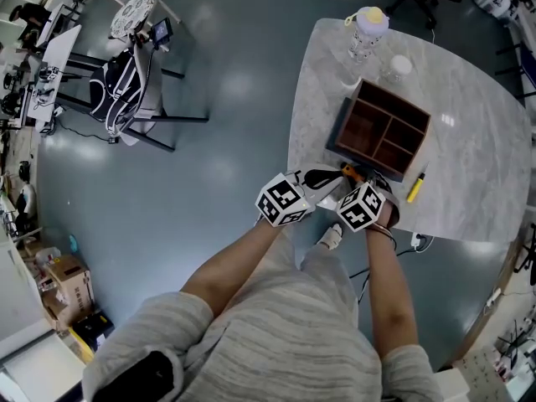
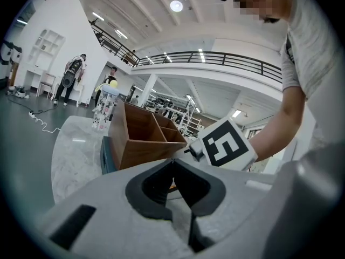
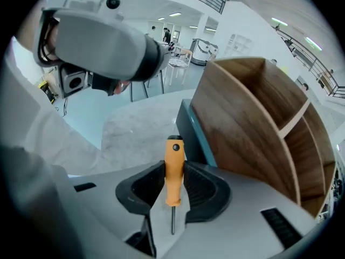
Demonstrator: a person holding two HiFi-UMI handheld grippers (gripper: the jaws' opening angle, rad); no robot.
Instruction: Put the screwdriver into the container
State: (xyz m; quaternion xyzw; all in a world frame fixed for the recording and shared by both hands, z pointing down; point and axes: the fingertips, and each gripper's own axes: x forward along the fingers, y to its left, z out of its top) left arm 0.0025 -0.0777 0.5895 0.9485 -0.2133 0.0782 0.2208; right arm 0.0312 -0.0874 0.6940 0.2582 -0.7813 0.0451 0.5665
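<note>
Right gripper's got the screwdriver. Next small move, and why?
Probably raise the right gripper and ease it forward over the container's near wall. Its jaws are shut on the screwdriver by its orange handle. The screwdriver is outside the container, and in the right gripper view the wooden wall rises close ahead of it.

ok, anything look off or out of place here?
Nothing spilled or damaged. The screwdriver stands upright, clamped in the right gripper's jaws beside the container. Only stray: a yellow pen-like item lying loose on the table next to the container.
</note>
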